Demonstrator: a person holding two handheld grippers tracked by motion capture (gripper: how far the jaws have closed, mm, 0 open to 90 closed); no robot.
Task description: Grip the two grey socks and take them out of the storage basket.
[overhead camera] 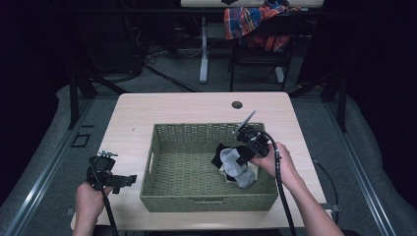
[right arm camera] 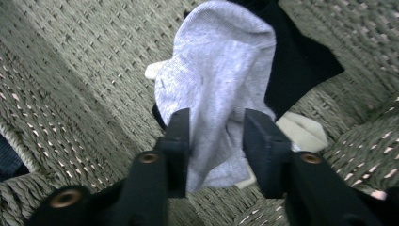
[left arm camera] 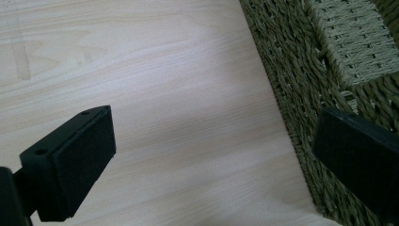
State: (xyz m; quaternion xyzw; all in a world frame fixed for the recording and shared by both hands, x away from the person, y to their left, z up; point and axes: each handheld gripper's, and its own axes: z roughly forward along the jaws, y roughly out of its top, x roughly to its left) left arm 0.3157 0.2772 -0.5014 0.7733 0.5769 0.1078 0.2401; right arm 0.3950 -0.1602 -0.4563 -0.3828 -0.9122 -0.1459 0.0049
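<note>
A green woven basket (overhead camera: 206,127) stands in the middle of the wooden table (overhead camera: 133,123). Inside it, towards its right, lies a small heap of socks: a grey sock (overhead camera: 235,164) on top, a black sock (overhead camera: 219,156) and a cream one (right arm camera: 303,129) beneath. My right gripper (overhead camera: 244,156) reaches down into the basket. In the right gripper view its jaws (right arm camera: 216,141) pinch a fold of the grey sock (right arm camera: 221,70), with the black sock (right arm camera: 301,61) behind. My left gripper (overhead camera: 125,181) hovers left of the basket, open (left arm camera: 211,155), with bare tabletop between its pads and the basket wall (left arm camera: 301,61) beside it.
A round cable hole (overhead camera: 237,104) sits near the table's far edge. Behind the table, a chair holds a plaid cloth (overhead camera: 255,19). Table legs and cables cross the dark floor at the back.
</note>
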